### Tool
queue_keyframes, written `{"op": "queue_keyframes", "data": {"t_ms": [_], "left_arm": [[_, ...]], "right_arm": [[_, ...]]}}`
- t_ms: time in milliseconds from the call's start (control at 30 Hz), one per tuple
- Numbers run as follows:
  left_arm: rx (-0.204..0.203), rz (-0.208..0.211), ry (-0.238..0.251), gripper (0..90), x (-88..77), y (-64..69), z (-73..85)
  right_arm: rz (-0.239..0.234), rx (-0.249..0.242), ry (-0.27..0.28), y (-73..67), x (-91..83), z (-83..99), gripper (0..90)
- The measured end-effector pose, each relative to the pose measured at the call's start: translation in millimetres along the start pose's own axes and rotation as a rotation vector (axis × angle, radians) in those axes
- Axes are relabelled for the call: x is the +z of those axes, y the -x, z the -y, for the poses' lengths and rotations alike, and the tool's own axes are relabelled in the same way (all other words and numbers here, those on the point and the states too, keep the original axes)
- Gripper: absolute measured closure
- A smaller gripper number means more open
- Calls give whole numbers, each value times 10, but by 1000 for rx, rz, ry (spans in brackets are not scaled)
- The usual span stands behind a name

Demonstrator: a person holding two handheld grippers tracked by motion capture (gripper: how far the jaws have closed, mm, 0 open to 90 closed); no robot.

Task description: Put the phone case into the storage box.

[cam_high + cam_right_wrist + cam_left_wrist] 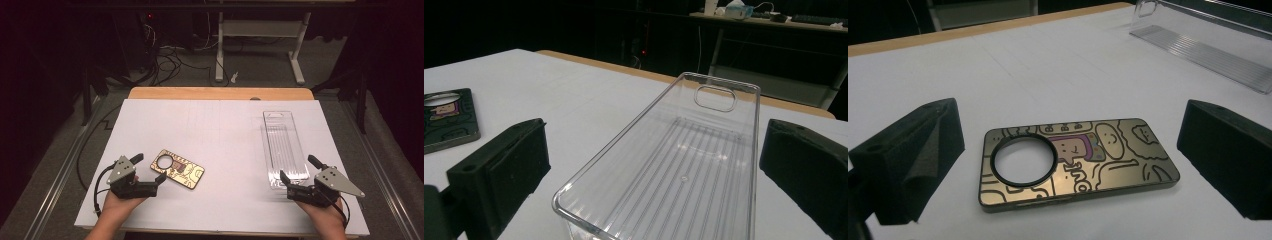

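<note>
A gold phone case [177, 169] with black cartoon drawings and a round camera hole lies flat on the white sheet at the front left. My left gripper [148, 167] is open, its jaws standing on either side of the case's near end without touching it. The left gripper view has the case [1075, 162] lying between the two black jaws. A clear plastic tray [284, 147] lies lengthwise at the right. My right gripper [297, 169] is open around the tray's near end, and the ribbed tray [679, 170] is empty.
The white sheet [220, 130] covers a wooden table whose bare edge [220, 93] shows at the back. Beyond it on the dark floor are cables and white desk legs [260, 45]. A cable trails off the table's left side.
</note>
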State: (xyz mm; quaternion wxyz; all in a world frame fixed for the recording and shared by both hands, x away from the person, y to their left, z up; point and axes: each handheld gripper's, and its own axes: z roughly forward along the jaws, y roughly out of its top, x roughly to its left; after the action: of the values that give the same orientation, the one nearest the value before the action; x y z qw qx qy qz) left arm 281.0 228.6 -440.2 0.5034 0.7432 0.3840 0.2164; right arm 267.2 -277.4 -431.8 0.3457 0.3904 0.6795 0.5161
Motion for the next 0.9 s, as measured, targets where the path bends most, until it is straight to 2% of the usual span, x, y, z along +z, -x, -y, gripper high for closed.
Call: {"op": "queue_keyframes", "data": {"t_ms": [367,567,733,767,900], "left_arm": [[1,14,-10,33,-13,31,-45],[-11,45,-18,155,-3,74,-52],[-20,58,-28,212,13,89,-54],[-19,77,-32,280,20,90,-53],[-21,89,-43,362,51,99,-48]], "right_arm": [[-1,-3,9,-17,-6,-11,1],[-1,-4,11,-16,-19,-11,1],[-2,-3,12,-18,-21,-11,1],[-2,-4,13,-16,-20,-12,1],[-2,-5,12,-14,-17,-13,1]]}}
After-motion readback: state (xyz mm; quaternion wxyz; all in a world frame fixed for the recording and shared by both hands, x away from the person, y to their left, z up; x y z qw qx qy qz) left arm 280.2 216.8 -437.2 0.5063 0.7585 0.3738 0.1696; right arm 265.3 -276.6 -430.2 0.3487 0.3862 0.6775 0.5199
